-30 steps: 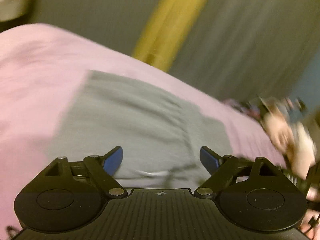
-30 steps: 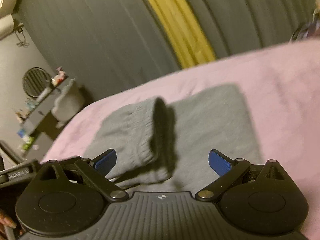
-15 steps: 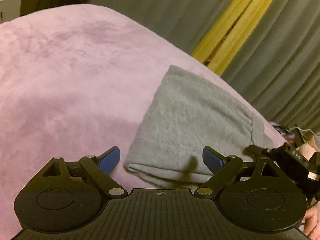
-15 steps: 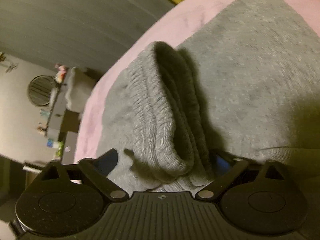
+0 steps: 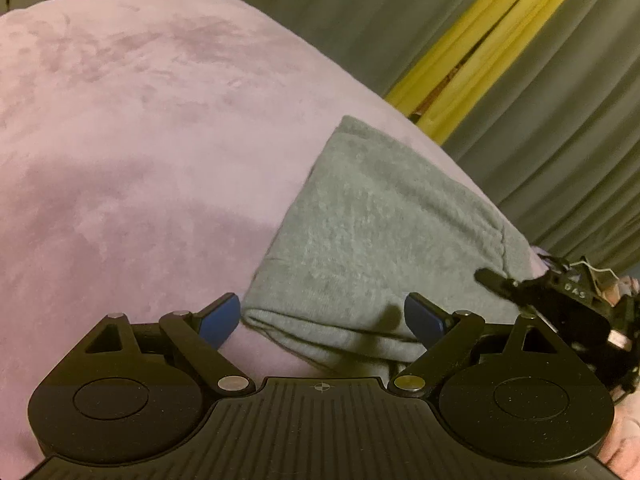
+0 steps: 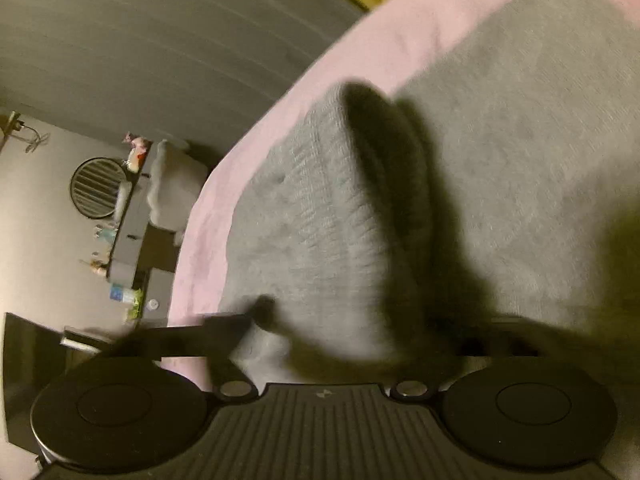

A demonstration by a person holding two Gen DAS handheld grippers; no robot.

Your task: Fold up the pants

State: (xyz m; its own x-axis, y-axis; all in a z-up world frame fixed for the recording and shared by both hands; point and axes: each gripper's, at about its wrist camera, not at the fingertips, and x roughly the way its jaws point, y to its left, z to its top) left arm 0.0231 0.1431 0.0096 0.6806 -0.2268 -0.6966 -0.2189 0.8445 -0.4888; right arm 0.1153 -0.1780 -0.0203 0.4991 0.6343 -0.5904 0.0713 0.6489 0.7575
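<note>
The grey pants lie folded into a thick block on the pink blanket. My left gripper is open, its blue fingertips either side of the block's near folded edge. The right gripper shows at the right edge of the left wrist view, at the block's other end. In the right wrist view the pants fill the frame, with a ribbed cuff or waistband fold bunched up between my right gripper's jaws. The jaws look closed in on that fold, but their tips are hidden by cloth and blur.
Grey curtains with a yellow strip hang behind the bed. A shelf unit with small items and a round fan stand off the bed's far side. The blanket's left part is bare.
The left gripper has swung from over the pants to their near folded edge. The right gripper has moved in close onto the ribbed fold, and its blue pads have disappeared into the cloth.
</note>
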